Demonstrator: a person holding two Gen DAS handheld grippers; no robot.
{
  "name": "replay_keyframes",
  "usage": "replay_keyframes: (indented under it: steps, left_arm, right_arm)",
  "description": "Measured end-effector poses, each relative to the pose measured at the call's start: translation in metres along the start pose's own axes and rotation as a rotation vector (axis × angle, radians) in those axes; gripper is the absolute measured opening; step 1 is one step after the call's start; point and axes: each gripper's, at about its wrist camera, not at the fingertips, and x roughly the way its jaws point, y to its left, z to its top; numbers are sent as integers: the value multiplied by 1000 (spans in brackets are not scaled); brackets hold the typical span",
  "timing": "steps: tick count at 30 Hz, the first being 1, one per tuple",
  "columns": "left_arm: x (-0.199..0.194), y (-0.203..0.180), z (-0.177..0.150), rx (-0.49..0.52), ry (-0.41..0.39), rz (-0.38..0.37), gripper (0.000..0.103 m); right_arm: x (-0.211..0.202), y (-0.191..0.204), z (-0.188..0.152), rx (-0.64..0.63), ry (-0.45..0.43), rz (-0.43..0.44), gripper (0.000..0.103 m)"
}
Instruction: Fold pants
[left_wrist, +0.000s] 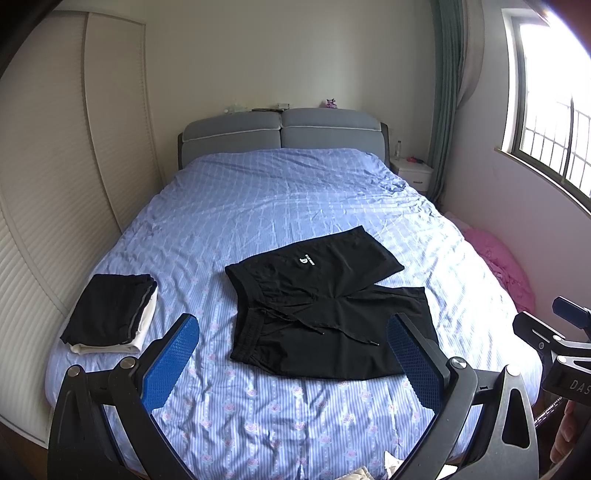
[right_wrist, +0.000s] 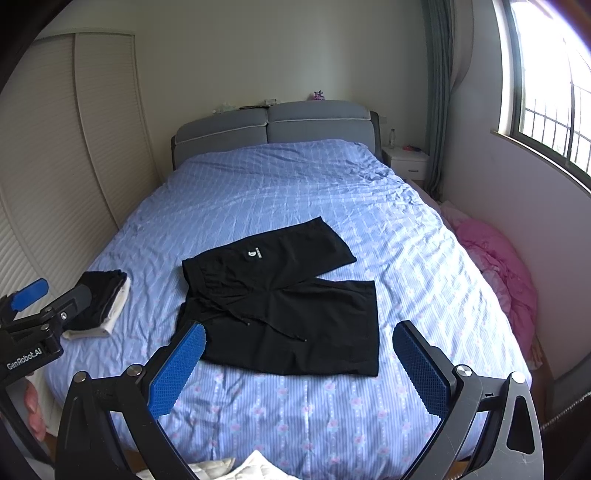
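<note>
A pair of black shorts (left_wrist: 325, 306) lies flat and unfolded on a bed covered with a blue patterned sheet (left_wrist: 280, 199), toward the foot end and near the middle of its width. The waistband, with loose drawstrings, faces the left side of the bed; the two legs point toward the right side, so the long axis runs across the bed. The far leg, with a small white logo, angles up toward the grey headboard (left_wrist: 282, 129), spreading apart from the near leg.

The left gripper (left_wrist: 291, 354) hovers above the foot of the bed, its blue-padded fingers spread wide, holding nothing. The right gripper (right_wrist: 299, 358) hovers likewise, spread wide and empty.

A stack of folded clothes (left_wrist: 110, 314) sits near the bed's left edge, well apart from the shorts.
</note>
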Motion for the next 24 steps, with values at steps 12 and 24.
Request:
replay_keyframes:
  steps: [12, 24]
  left_arm:
    - [24, 5, -1, -22, 59, 16, 103]
    - [99, 28, -35, -47, 233, 148, 103]
  right_arm:
    - [18, -2, 2, -1, 48, -10, 103]
    - [98, -10, -24, 29, 228, -2, 103]
